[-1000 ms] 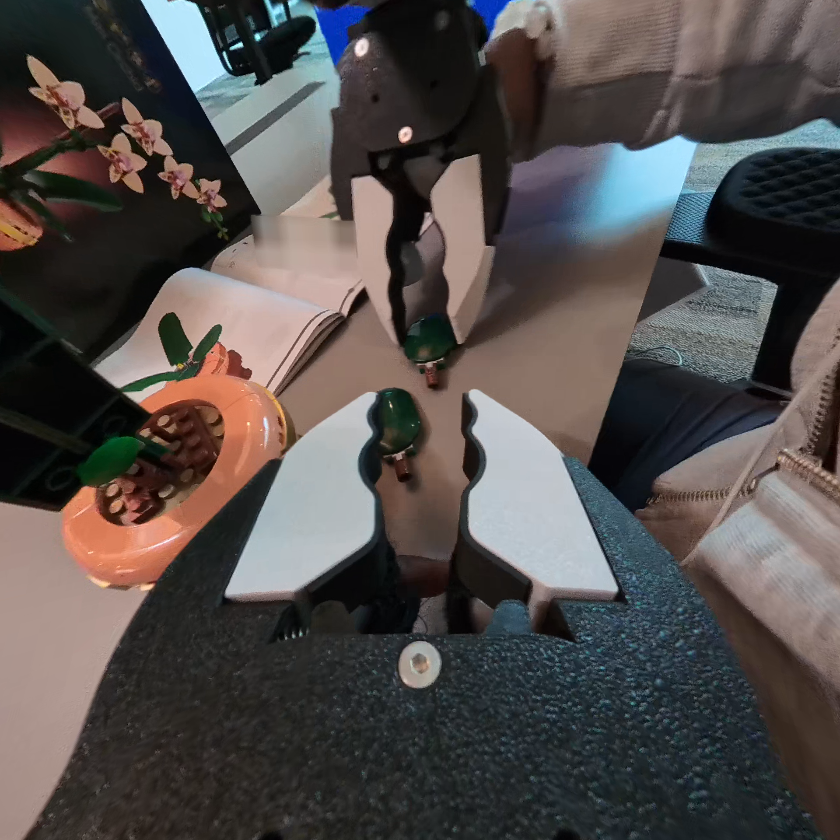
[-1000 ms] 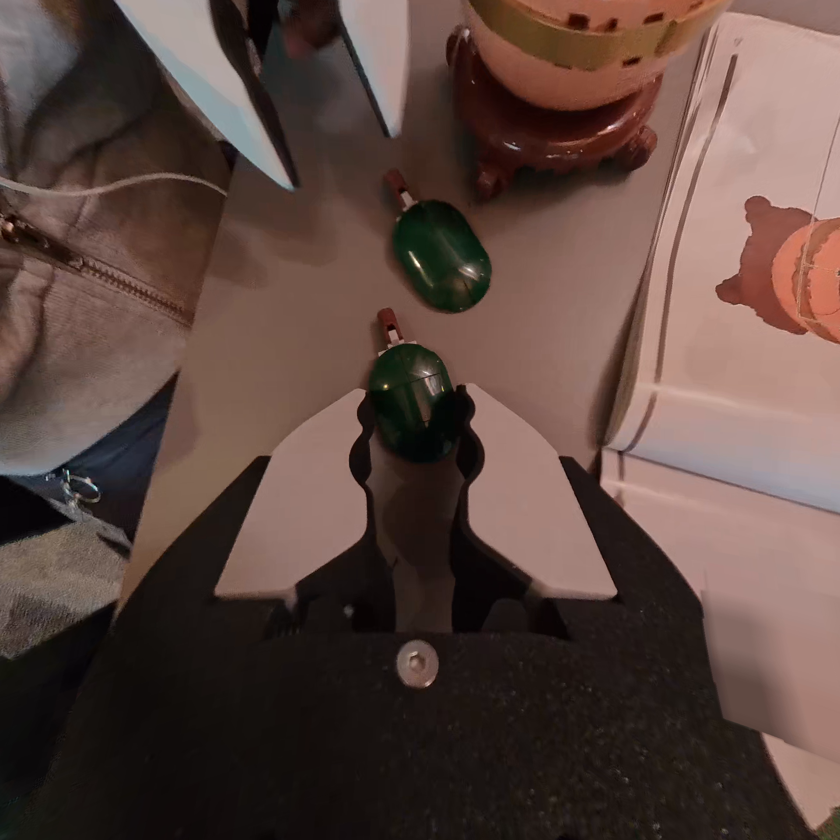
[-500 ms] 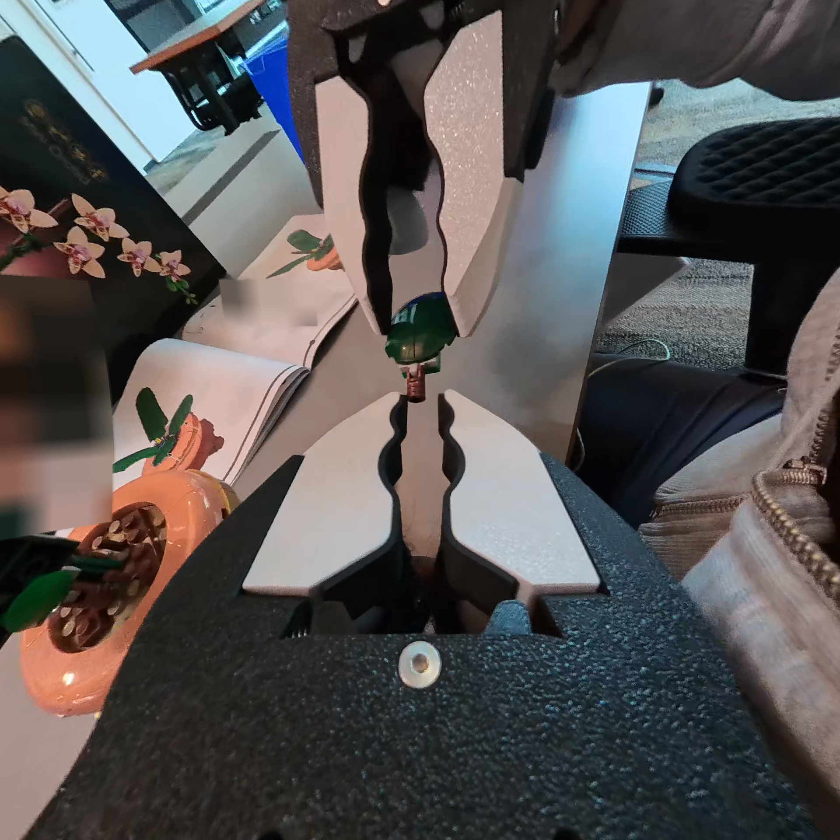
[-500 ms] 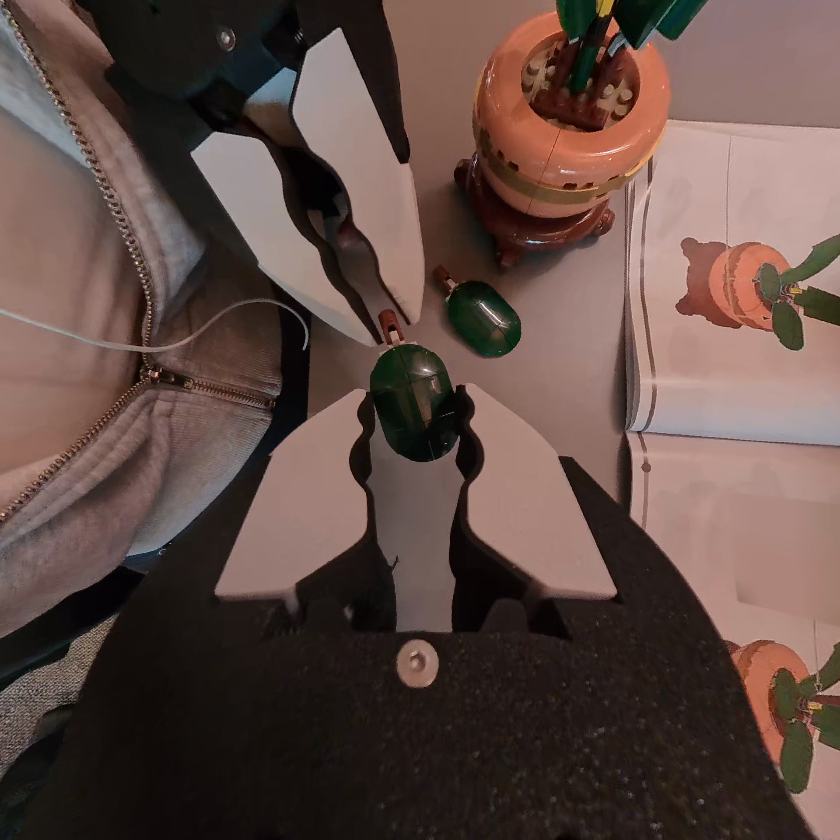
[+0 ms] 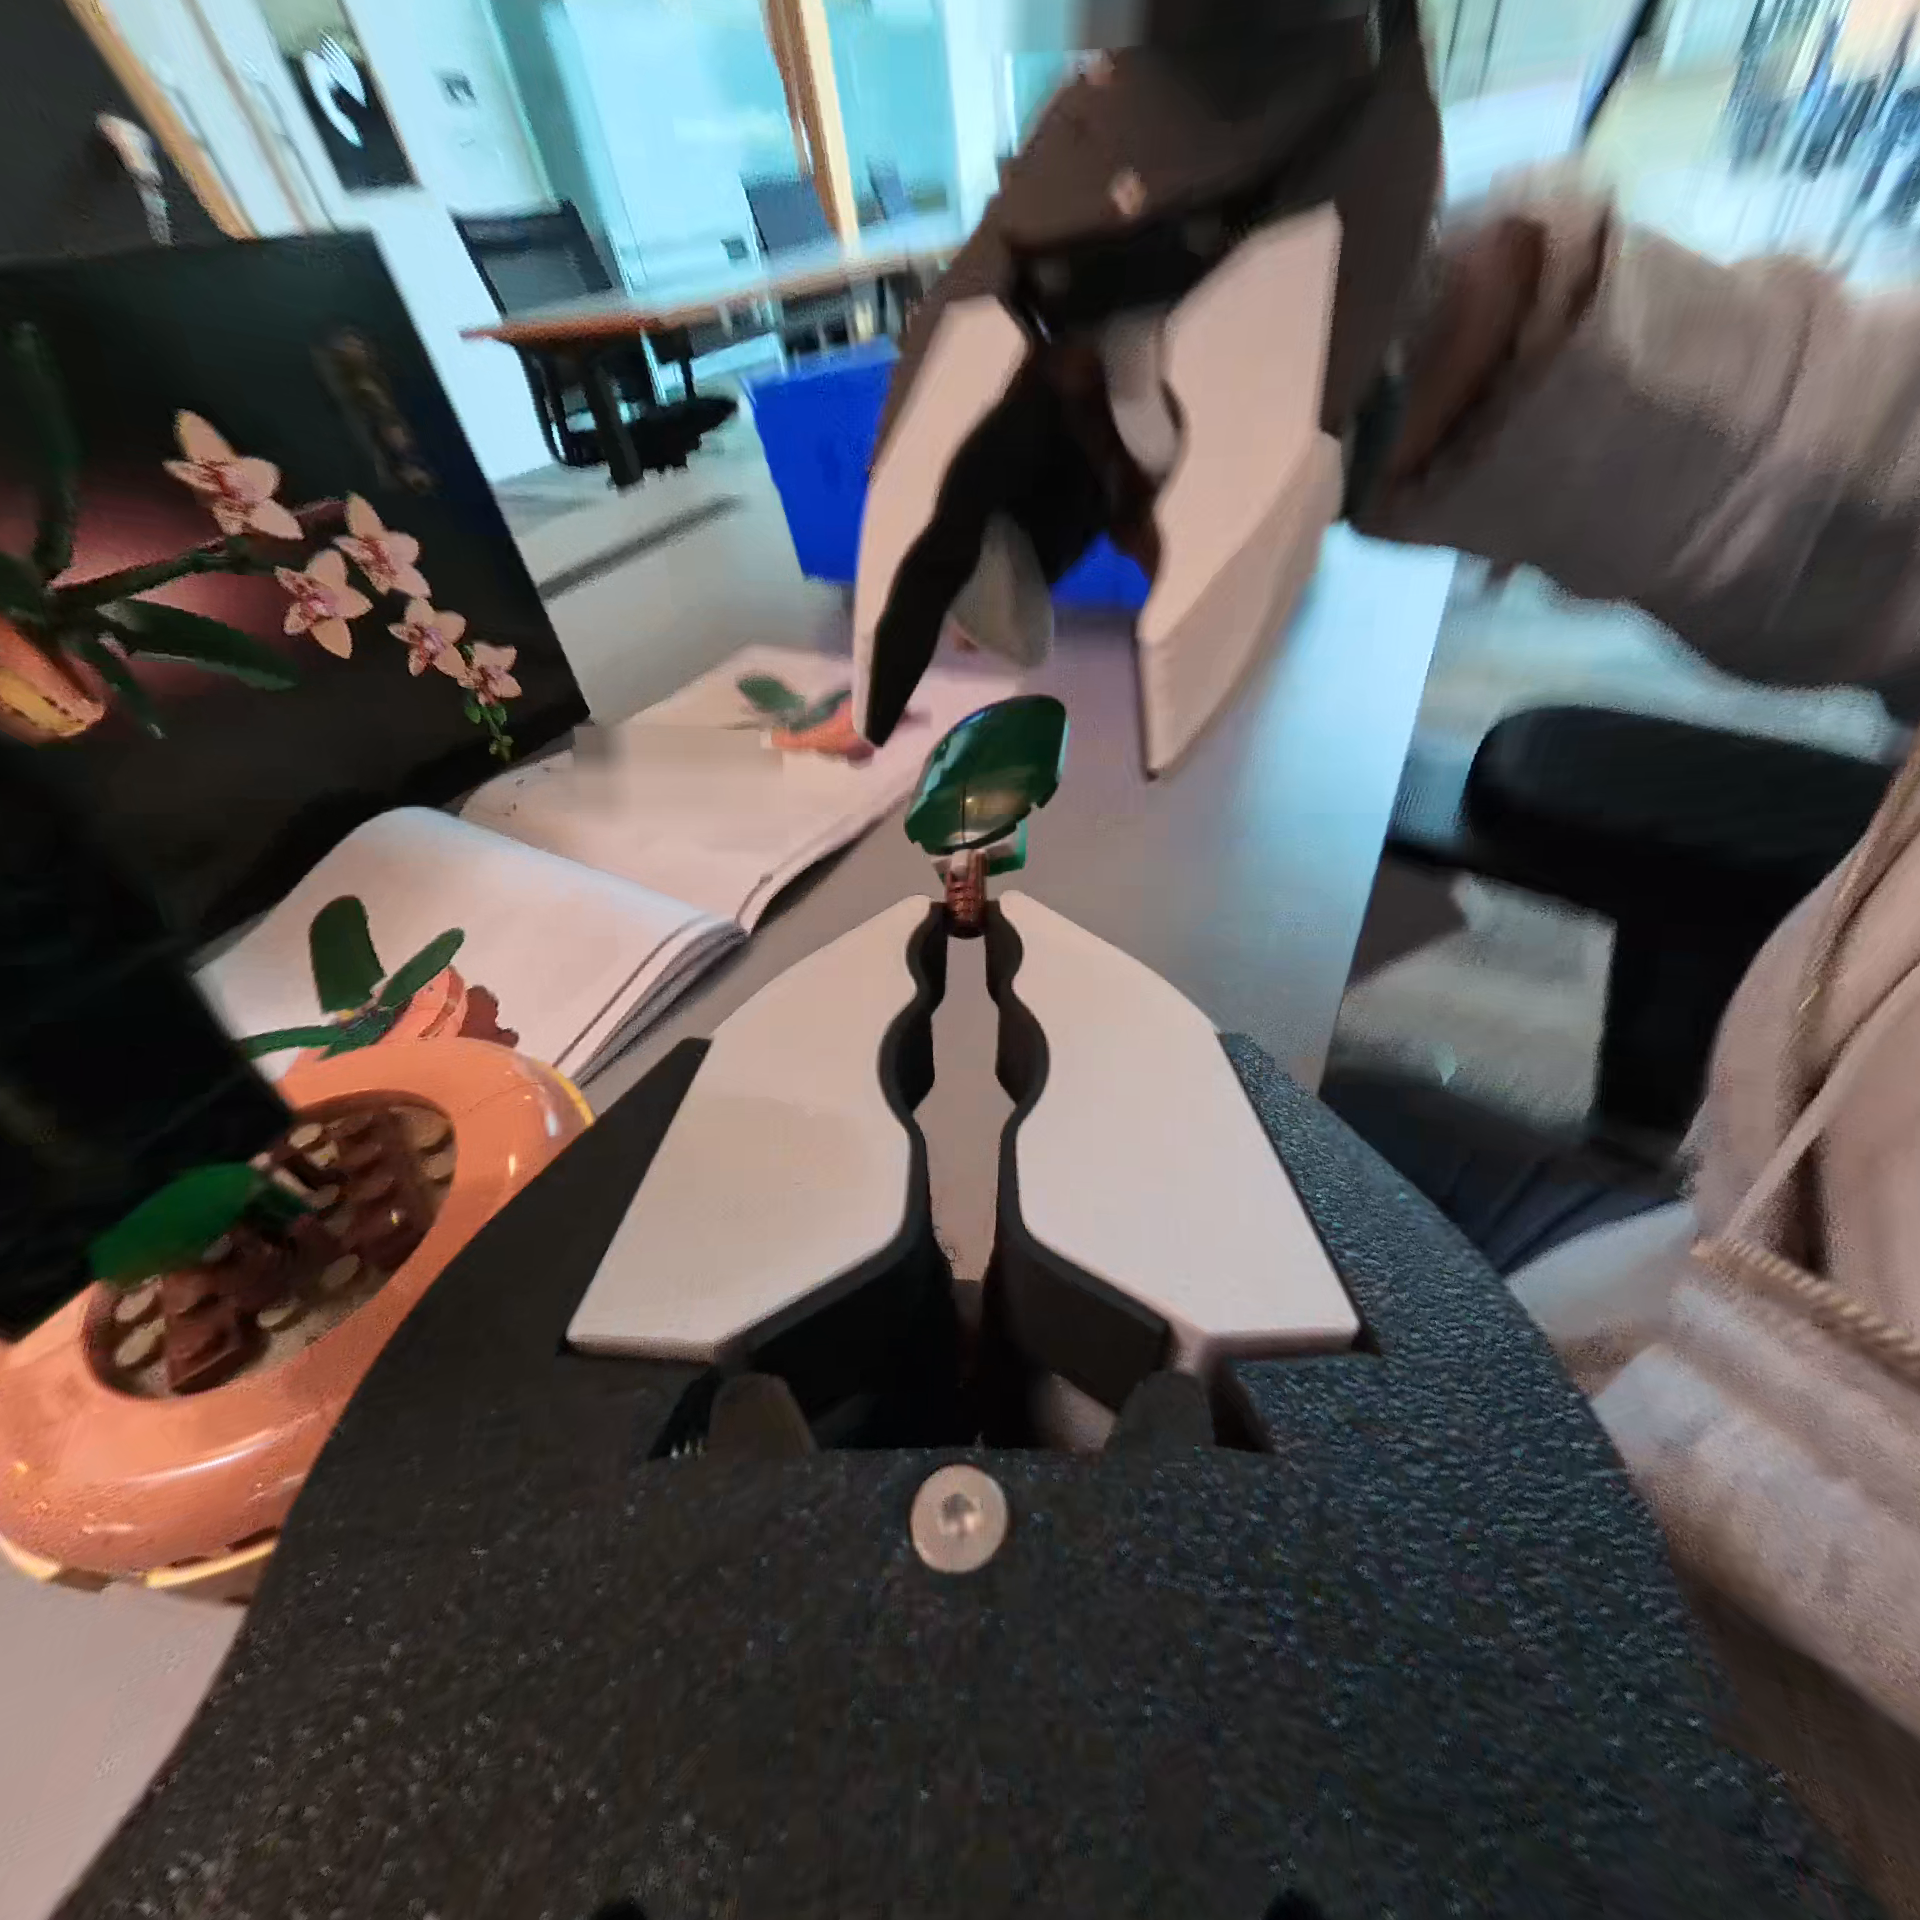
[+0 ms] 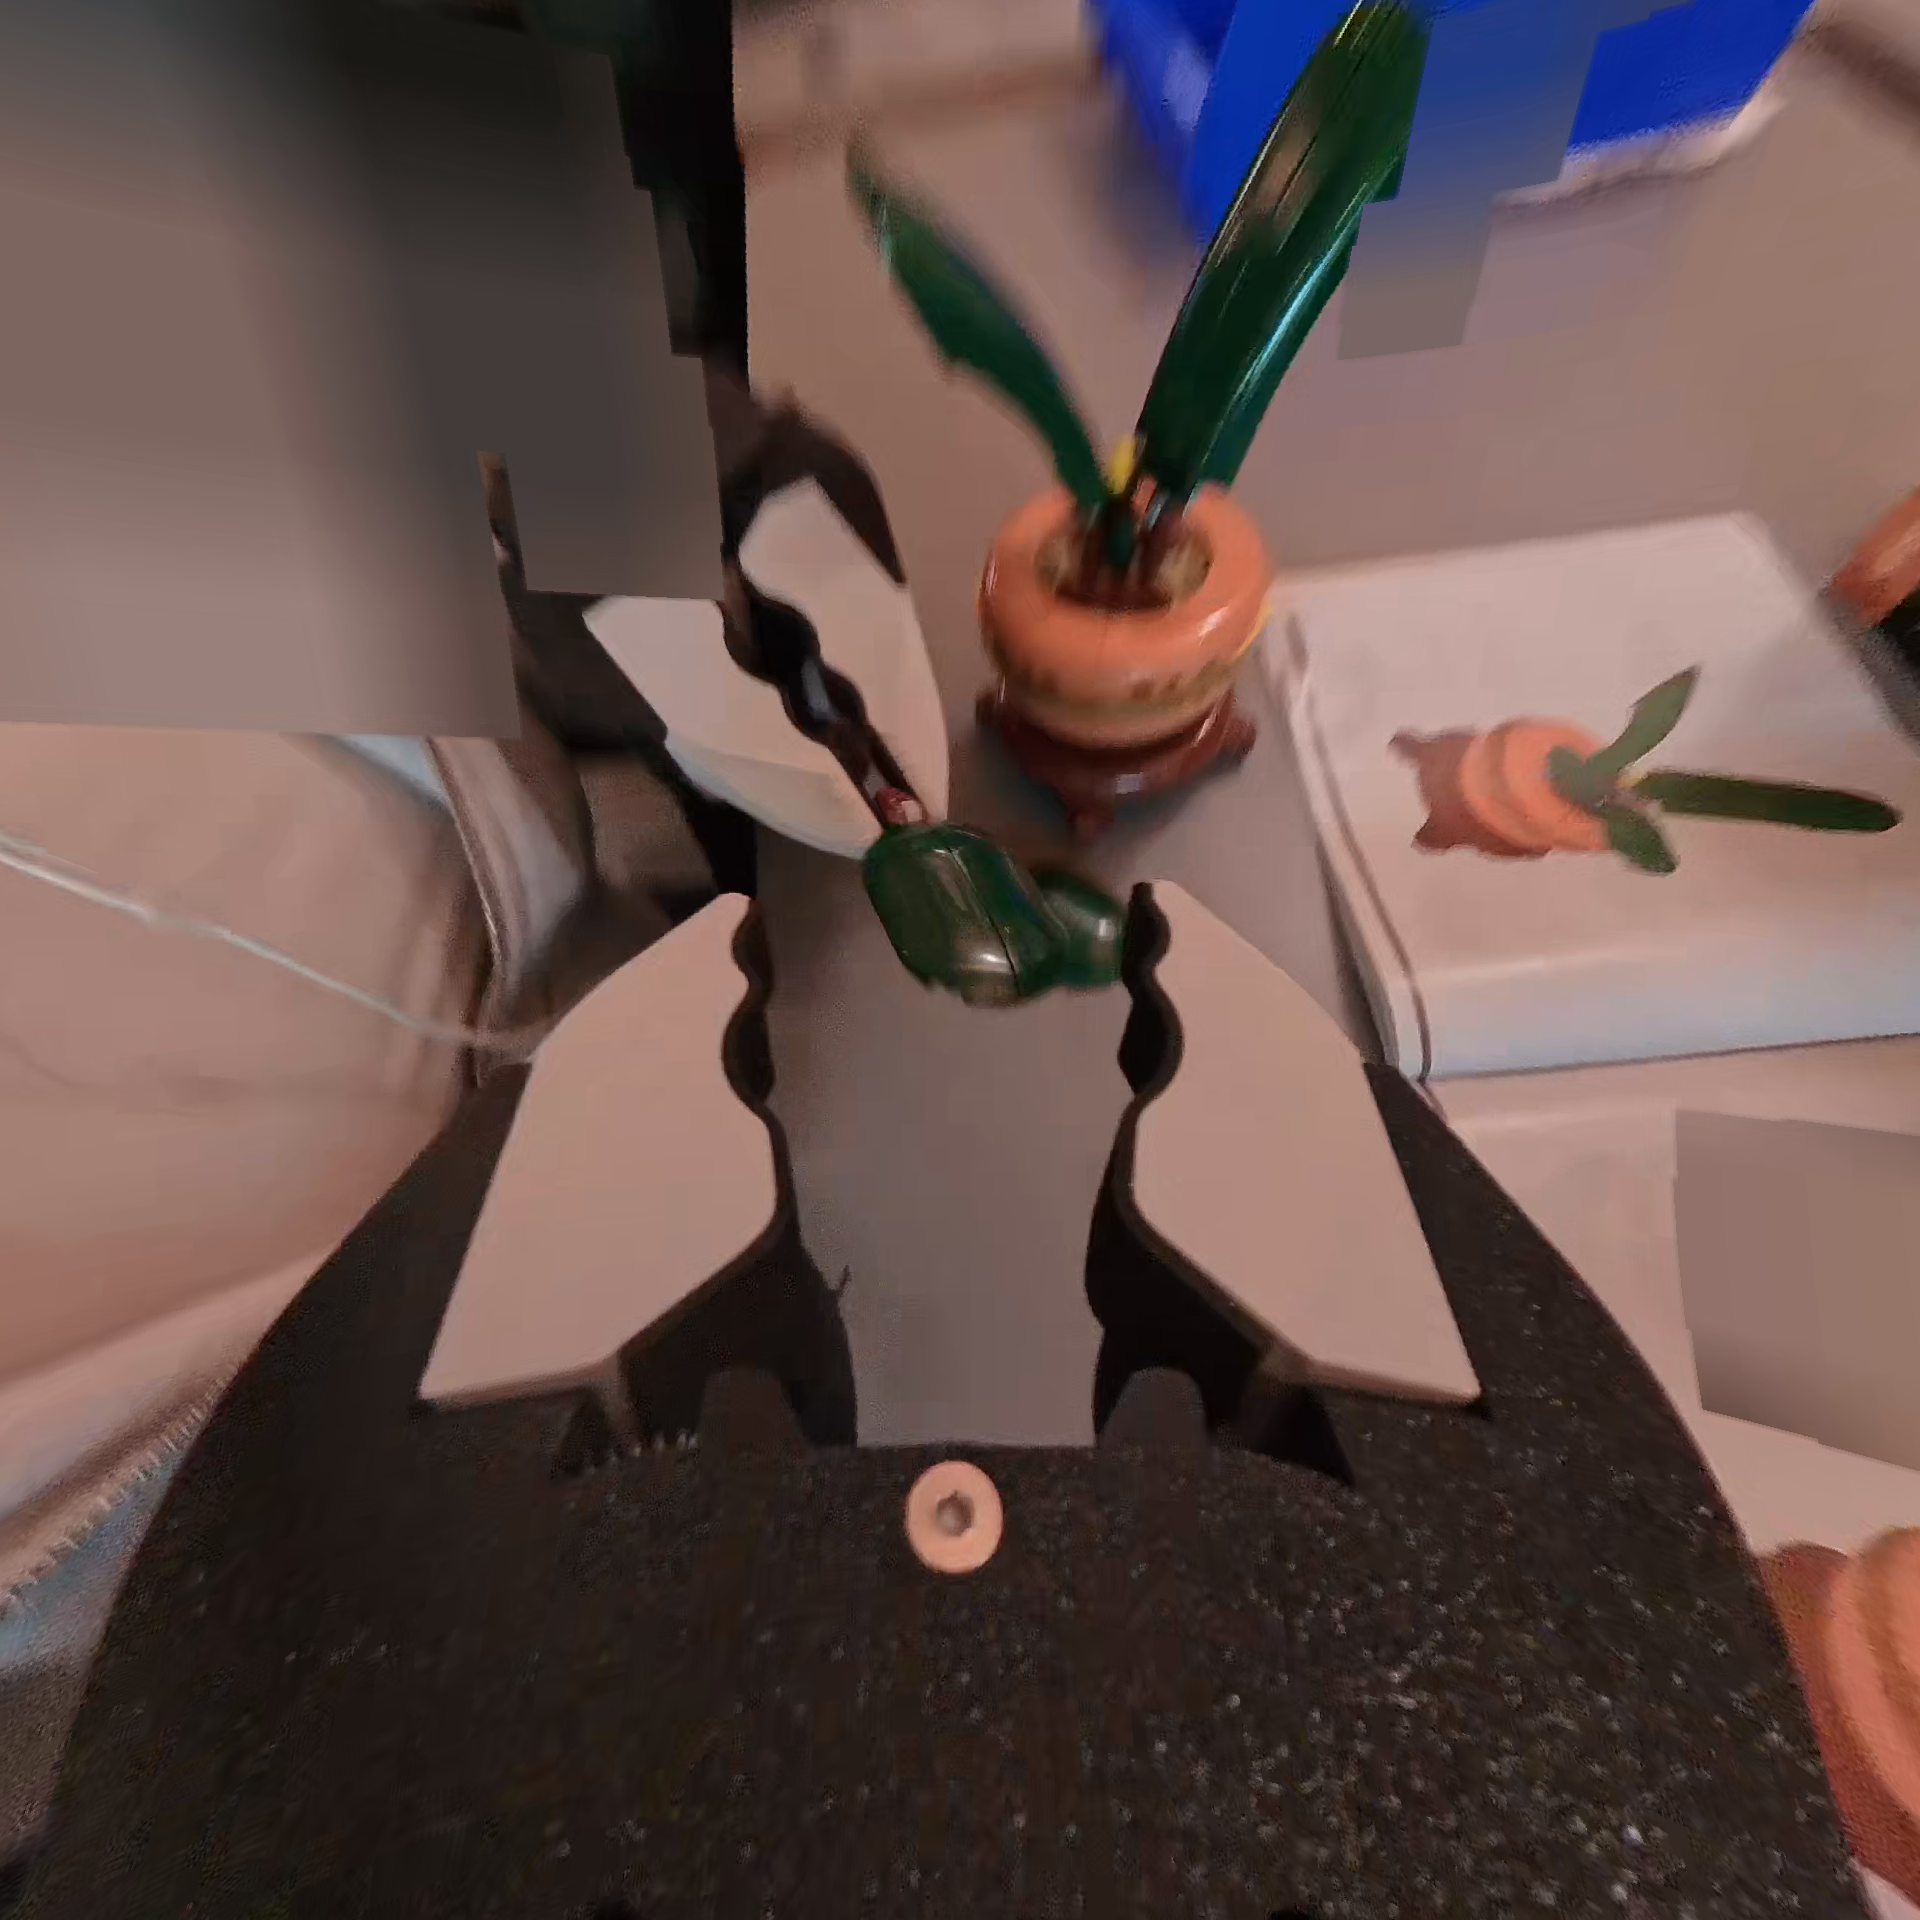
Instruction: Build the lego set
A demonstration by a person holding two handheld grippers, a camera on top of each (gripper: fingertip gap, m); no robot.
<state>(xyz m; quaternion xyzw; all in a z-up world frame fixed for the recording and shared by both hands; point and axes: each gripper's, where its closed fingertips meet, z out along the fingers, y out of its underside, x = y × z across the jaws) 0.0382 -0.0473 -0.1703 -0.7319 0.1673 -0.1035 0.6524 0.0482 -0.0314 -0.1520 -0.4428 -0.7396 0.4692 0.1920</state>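
A small dark green leaf piece with a brown stem stands up from my left gripper, which is shut on the stem. My right gripper hangs open just above and behind the leaf, not touching it. In the right wrist view my right gripper is open, and the held leaf sits between its fingertips with the left gripper pinching the stem. A second green leaf piece lies on the table behind it. The orange pot holds long green leaves and also shows in the left wrist view.
An open instruction booklet lies on the grey table beside the pot, and shows in the right wrist view. The black set box stands at left. A person's sleeve, a black chair and a blue bin are around. Only a small space, under 4 cm, lies between the two pairs of fingers.
My right gripper carried the leaf up to my left gripper, then opened and let go. My left gripper closed on the brown stem and now holds the leaf.
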